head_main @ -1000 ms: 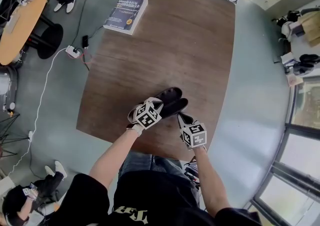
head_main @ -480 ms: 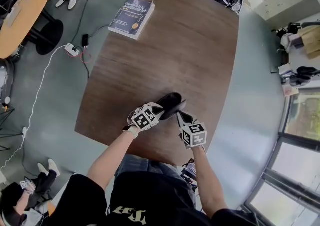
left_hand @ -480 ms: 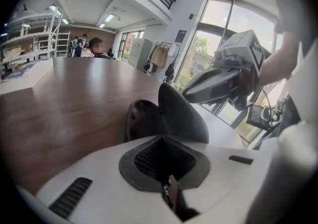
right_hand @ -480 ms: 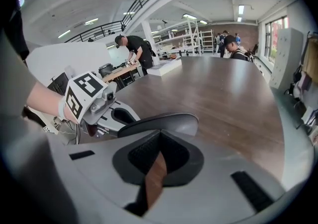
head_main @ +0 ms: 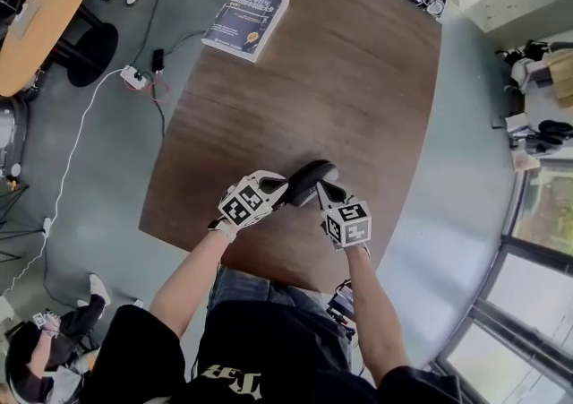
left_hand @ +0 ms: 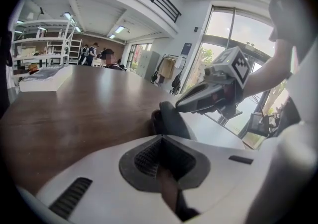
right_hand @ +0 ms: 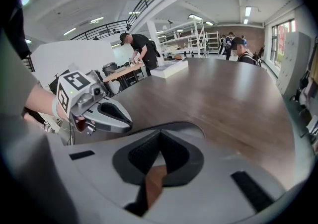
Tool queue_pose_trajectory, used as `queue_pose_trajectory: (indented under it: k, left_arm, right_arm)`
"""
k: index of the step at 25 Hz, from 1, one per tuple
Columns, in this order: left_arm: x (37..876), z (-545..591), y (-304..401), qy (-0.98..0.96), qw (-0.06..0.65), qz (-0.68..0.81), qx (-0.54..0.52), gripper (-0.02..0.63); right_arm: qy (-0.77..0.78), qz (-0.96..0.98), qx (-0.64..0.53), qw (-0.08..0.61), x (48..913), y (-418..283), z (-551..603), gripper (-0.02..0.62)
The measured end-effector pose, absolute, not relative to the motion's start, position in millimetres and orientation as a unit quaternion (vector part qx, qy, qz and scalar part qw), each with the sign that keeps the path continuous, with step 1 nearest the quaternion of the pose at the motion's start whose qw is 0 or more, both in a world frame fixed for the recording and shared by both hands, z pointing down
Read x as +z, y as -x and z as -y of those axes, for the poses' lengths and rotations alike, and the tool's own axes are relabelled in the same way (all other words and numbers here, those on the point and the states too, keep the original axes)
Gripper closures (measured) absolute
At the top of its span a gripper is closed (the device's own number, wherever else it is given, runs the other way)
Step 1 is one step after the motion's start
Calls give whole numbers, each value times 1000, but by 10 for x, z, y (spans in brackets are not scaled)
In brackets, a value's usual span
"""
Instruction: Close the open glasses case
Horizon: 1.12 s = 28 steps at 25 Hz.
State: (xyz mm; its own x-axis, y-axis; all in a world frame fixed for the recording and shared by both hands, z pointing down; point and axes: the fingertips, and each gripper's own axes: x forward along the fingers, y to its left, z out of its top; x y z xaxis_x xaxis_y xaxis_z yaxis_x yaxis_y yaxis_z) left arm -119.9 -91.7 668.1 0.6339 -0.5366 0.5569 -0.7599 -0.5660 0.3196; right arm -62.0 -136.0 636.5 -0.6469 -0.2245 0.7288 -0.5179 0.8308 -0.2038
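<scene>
Partly hidden, the glasses case [head_main: 310, 175] lies between left gripper [head_main: 283, 190] and right gripper [head_main: 323, 193], each with jaws closed, empty.

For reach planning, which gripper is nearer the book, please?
Left. The left gripper is at the glasses case on the side toward the book; the right gripper opposite.

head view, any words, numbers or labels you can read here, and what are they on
Book: pale lines of print on the dark cover, too small and blurred to read.
Black shirt: pale lettering on the chest, distorted and partly cut off, not readable with certainty.
Left gripper and right gripper: the cubes carry only black-and-white square markers, no letters or numbers.
Glasses case: no print visible.
</scene>
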Motion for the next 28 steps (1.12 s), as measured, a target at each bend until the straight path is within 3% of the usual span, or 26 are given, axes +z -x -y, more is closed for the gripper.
queue_pose_trajectory:
  k: [12,22,28]
  left_arm:
    - [6370,967,740,-891,192,334,239,600]
    - [6548,1150,748,-879,203,332,275,600]
    - [6548,1165,735,-871,209,350,274,600]
  right_arm:
    - [-219,885,245,330,6508,842,1460,607]
    - [-224,897,252,284,6490,855,1491,607]
    - [-261,888,218,309,6529,530,1414,607]
